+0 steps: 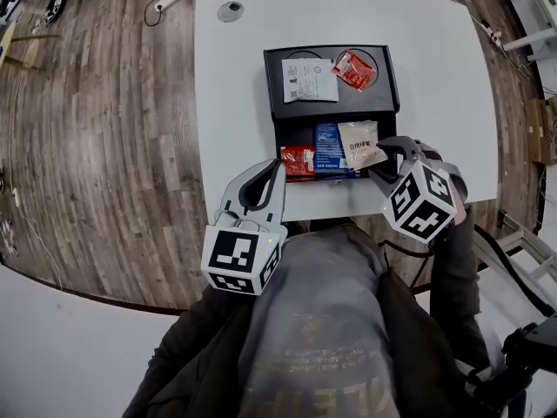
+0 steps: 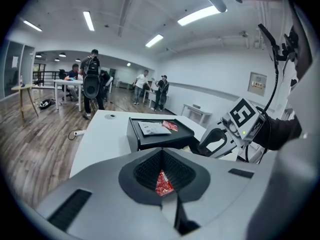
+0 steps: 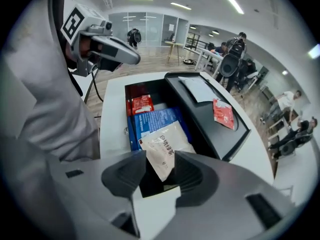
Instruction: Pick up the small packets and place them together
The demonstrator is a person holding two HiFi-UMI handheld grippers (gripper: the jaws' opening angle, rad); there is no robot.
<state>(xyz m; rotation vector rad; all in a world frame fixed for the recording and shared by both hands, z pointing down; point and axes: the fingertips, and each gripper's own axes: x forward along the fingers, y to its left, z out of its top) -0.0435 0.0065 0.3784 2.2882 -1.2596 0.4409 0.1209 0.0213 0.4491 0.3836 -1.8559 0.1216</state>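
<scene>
- The right hand-held gripper (image 3: 160, 166) has its jaws spread wide. The near corner of a beige packet (image 3: 165, 146) lies between them, with a gap beside each pad, so the packet is not pinched.
- The beige packet rests tilted at the near-right corner of the black tray (image 1: 277, 77). It lies partly over a blue packet (image 3: 155, 121) in the tray's lower compartment.
- The right hand-held gripper tips steeply downward over that corner. Its marker cube is turned towards the person, and a dark sleeve (image 1: 457, 268) runs back from it.
- The left hand-held gripper (image 2: 161, 151) has its jaws drawn narrow, with the tips meeting. A red packet (image 2: 163, 183) sits squeezed between the ribbed pads.
- That red packet is at the near-left corner of the lower compartment, just beside the blue packet.
- The left hand-held gripper reaches in from the near edge of the worktop (image 1: 235, 103). It slopes gently down, with its tips at the tray's near-left corner.
- On the tray's raised far part lie a white paper packet (image 1: 309, 80) and a second red packet (image 1: 354, 70), side by side and well apart from both hand-held grippers.
</scene>
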